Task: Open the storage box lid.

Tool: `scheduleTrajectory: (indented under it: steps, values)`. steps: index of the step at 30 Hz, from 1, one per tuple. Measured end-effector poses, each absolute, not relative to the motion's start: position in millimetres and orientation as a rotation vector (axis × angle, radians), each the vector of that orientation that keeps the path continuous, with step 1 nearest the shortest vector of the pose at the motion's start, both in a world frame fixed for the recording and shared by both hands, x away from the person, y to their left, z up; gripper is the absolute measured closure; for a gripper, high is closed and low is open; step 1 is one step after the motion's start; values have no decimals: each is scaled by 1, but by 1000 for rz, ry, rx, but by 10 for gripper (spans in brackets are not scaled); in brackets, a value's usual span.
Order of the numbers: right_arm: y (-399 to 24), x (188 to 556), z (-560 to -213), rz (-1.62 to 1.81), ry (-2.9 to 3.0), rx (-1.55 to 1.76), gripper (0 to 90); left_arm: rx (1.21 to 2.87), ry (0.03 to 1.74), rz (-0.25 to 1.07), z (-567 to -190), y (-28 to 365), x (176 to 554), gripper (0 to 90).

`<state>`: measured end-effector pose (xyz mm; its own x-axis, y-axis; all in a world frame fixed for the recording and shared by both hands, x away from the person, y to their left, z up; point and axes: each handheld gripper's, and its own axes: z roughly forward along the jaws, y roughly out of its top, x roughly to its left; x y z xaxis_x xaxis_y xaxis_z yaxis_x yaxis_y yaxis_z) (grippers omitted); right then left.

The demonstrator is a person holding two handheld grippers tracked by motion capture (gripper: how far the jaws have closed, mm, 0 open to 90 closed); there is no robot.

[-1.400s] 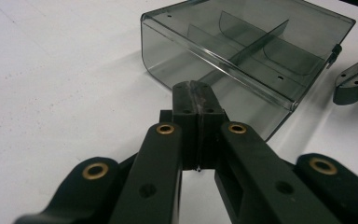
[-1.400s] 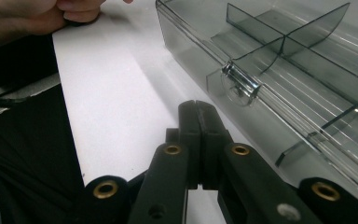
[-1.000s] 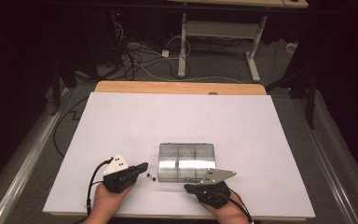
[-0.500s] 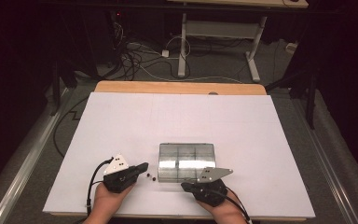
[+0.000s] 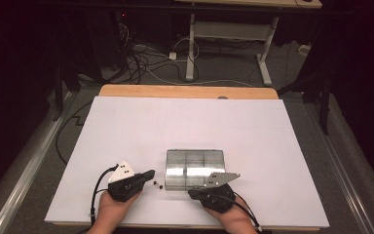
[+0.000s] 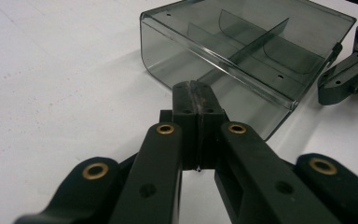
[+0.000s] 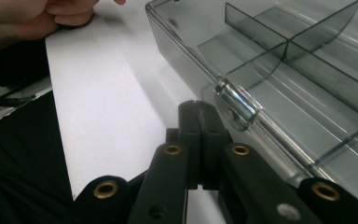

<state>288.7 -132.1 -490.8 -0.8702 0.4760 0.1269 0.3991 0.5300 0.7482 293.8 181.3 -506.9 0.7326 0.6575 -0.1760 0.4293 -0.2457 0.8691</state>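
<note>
— White surface (image 5: pixel 126 126), dark room. The hands?
— Both low at its near edge; left gripper (image 5: pixel 148 174) and right gripper (image 5: pixel 191 193) clenched empty, the clear divided box (image 5: pixel 195 168) lying between them, just ahead.

Glossy smoked clear-plastic box (image 5: pixel 195 168) catching light; matt black plastic grippers (image 5: pixel 148 174) (image 5: pixel 193 193) with brass-coloured rivets resting on matt white table (image 5: pixel 185 122); wooden edge (image 5: pixel 187 91) showing.

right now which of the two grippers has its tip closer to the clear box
The right gripper: its shut tip sits at the clear box near edge. The left gripper stops short, with two small dark bits lying in the gap.
</note>
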Motion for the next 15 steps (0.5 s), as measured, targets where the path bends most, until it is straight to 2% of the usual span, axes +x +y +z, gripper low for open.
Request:
scheduleTrajectory:
  steps: [15]
  values:
    - [-140,289,-493,1251,2655,800,900,1881,824,252,-507,183,294,873]
